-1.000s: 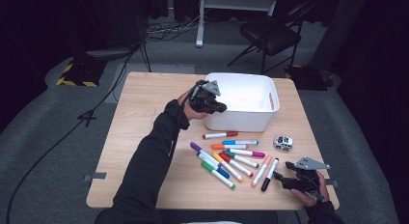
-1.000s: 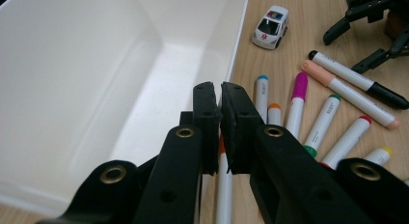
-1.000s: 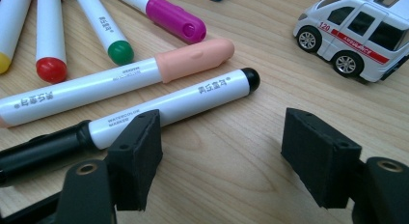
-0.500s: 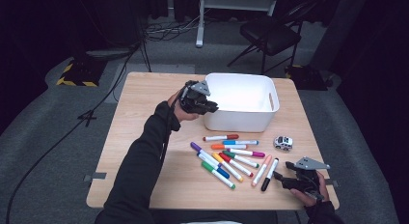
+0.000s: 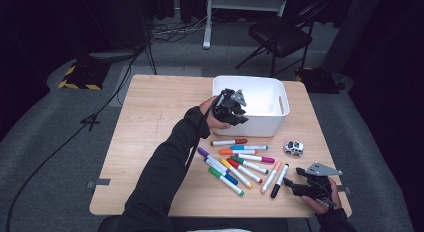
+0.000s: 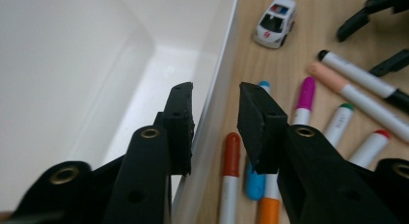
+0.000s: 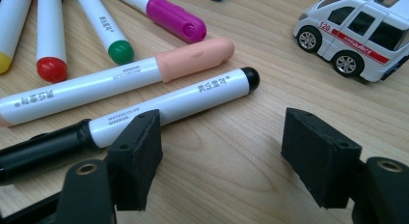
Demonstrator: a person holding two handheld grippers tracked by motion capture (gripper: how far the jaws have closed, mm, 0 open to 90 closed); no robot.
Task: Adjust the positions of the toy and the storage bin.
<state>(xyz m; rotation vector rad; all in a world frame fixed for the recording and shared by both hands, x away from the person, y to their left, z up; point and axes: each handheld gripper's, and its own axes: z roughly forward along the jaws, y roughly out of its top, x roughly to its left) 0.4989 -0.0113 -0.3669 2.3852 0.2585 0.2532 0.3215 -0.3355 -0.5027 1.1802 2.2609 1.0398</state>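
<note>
- Straddling the near wall of the white bin [image 5: 260, 123], the left gripper [image 5: 231, 108] sits at the bin's front left corner.
- Its jaws have just been opening and now stand a narrow gap apart, one finger [image 6: 179, 119] inside the bin, the other outside over the markers [image 5: 240, 164]; the wall [image 6: 218, 89] runs between them, and the inner pad lies against it or just off it (I cannot tell which).
- The right gripper [image 5: 300, 184] rests low at the table's [image 5: 150, 122] near right corner, jaws wide with nothing between them.
- The black marker [image 7: 173, 108] lies just beside its left finger [image 7: 140, 151]; the toy ambulance [image 7: 359, 33] stands farther off.
</note>
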